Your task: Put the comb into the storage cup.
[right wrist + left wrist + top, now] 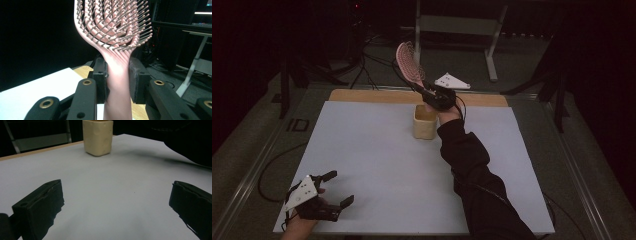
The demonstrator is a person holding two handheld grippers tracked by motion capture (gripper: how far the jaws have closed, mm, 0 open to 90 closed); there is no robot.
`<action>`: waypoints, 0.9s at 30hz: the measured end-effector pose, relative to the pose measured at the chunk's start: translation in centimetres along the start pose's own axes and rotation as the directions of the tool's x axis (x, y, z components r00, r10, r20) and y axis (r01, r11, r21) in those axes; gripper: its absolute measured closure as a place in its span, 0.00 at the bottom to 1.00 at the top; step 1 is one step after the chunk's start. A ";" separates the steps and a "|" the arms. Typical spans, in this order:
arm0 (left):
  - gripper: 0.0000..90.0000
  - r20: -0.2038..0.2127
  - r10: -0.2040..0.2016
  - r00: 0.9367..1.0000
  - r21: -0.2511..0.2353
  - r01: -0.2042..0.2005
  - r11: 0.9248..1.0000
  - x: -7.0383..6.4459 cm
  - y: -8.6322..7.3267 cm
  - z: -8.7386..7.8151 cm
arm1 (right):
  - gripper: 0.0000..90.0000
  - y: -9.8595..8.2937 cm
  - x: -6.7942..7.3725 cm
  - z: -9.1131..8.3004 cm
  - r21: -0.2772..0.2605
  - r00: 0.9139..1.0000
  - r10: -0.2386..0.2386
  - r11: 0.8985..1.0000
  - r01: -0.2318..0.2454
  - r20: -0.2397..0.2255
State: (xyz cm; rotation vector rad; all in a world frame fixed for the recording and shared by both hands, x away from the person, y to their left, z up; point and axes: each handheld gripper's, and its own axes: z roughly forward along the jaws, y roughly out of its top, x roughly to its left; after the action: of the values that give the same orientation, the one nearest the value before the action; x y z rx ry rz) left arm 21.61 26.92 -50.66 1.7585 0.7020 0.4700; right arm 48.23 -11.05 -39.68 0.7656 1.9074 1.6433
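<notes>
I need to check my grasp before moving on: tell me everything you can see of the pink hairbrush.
The pink hairbrush looks like plastic, with a vented paddle head of curved ribs carrying rows of thin tipped bristles and a smooth handle. The right gripper is shut on the handle just below the head, a finger pressing each side. In the high view it is held in the air, head tilted up and leftward, above the far table edge behind the cream cup. Nothing else touches it.

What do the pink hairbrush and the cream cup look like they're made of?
The pink vented hairbrush looks like moulded plastic: smooth satin handle, open ribs, thin tipped bristles. The cream squarish cup looks matte with a slightly lumpy wall, perhaps ceramic or silicone; the look leaves it open.
</notes>
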 end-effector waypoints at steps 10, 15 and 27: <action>0.00 0.002 0.000 1.000 0.001 0.000 1.000 0.0 0.0 0.0 | 0.78 -1.8 -0.4 0.5 -0.004 1.000 0.028 1.000 -0.028 -0.009; 0.00 0.003 0.003 1.000 0.006 -0.003 1.000 0.0 0.0 0.1 | 0.78 -2.5 -0.7 0.6 0.002 1.000 0.028 1.000 -0.028 -0.005; 0.00 0.005 0.003 1.000 0.008 -0.003 1.000 0.0 0.0 0.1 | 0.78 -4.2 -0.7 1.1 0.027 0.999 0.032 0.999 -0.031 -0.032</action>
State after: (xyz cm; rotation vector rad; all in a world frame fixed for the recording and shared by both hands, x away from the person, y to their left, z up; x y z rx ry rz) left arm 21.65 26.88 -50.72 1.7675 0.6985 0.4657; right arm 49.13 -11.18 -44.02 0.7880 1.9528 1.6611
